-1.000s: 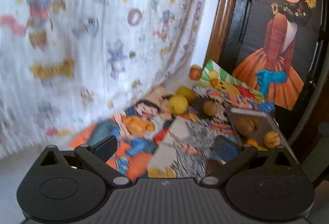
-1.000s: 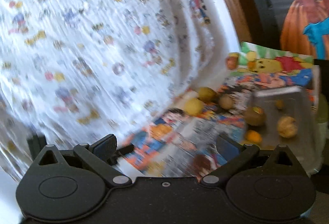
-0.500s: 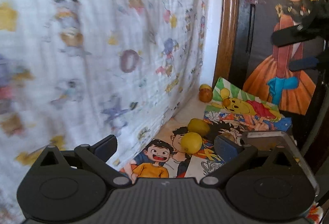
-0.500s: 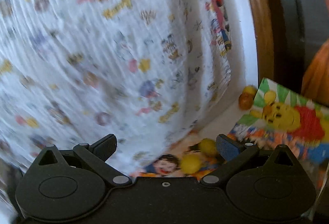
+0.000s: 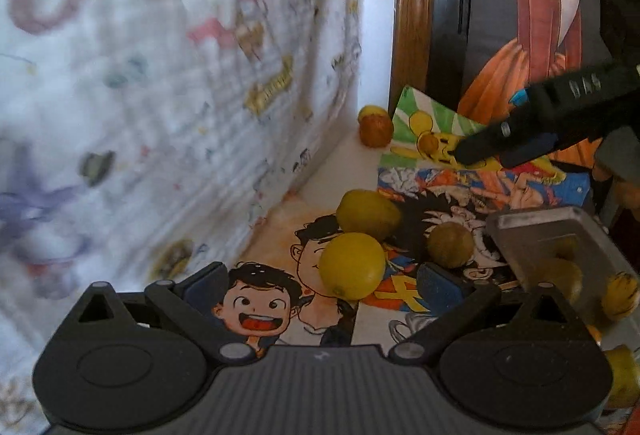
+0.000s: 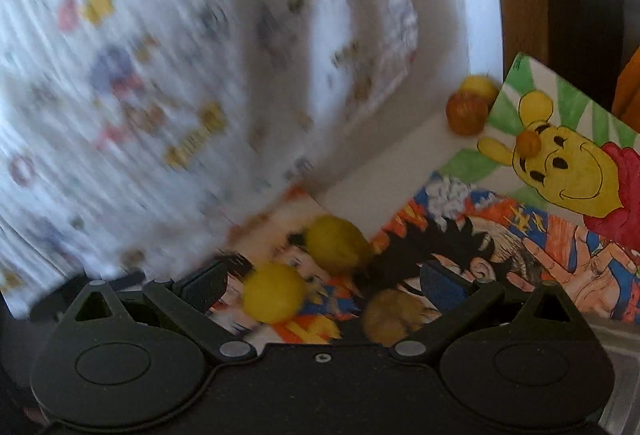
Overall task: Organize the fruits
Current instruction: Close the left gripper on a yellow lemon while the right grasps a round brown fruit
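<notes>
No legible words or numbers, lettering on the printed curtain (image 5: 180, 75) at left too blurred to read

Left tongs (image 5: 322, 285) spread wide, empty; right tongs (image 6: 322, 285) likewise.

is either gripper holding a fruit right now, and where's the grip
Nothing is held. The left gripper and right gripper are both open, and the bright yellow fruit lies loose on the mat.

Soft daylight, fisheye-bent edges, the patterned cloth (image 6: 200, 95) smeared by motion blur in both views
</notes>
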